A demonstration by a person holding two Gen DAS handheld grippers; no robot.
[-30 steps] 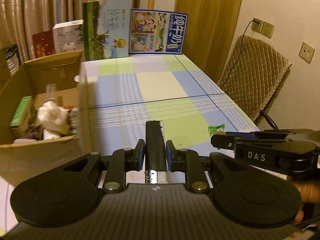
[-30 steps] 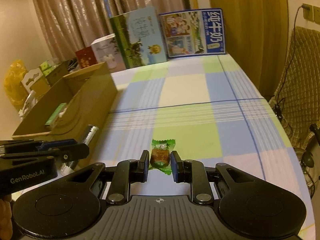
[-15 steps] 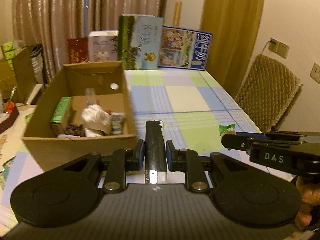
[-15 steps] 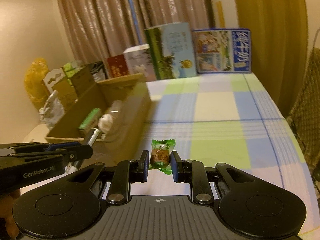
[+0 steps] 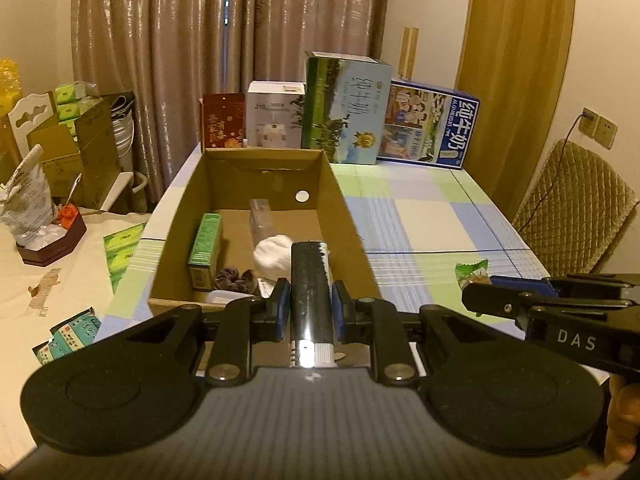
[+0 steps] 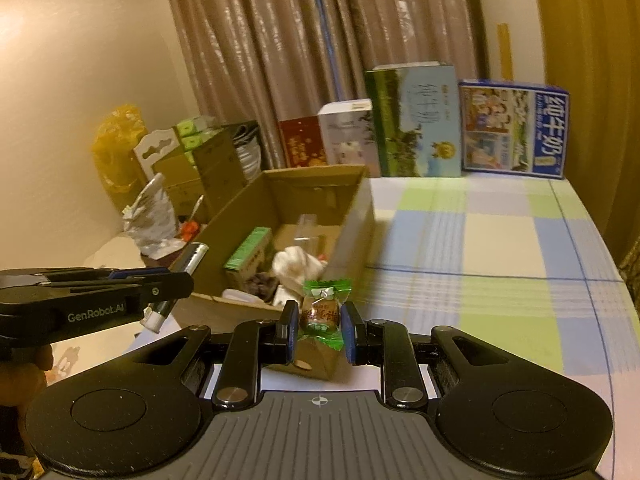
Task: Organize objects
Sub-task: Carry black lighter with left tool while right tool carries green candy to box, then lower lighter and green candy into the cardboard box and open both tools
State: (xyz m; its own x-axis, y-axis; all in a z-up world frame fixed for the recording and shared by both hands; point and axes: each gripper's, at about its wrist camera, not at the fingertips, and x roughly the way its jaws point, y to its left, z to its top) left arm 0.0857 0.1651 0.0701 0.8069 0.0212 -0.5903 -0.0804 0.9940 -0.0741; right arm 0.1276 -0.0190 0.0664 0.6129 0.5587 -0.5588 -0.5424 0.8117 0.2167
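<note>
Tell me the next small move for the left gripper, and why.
Probably ease the left gripper forward and release inside the cardboard box. It is shut on the silver tube, whose tip already reaches over the near wall; the right gripper, shut on the green-wrapped candy, can follow.

A cardboard box (image 5: 344, 216) sits on a table (image 5: 424, 216), toward its left side. Inside it, a small carton (image 5: 206, 246) lies at the left with a wad of cloth (image 5: 272, 254) to its right. Four packages (image 5: 346, 114) stand in a row behind the box, along the table's far edge. A chair (image 5: 576, 208) stands to the table's right.
</note>
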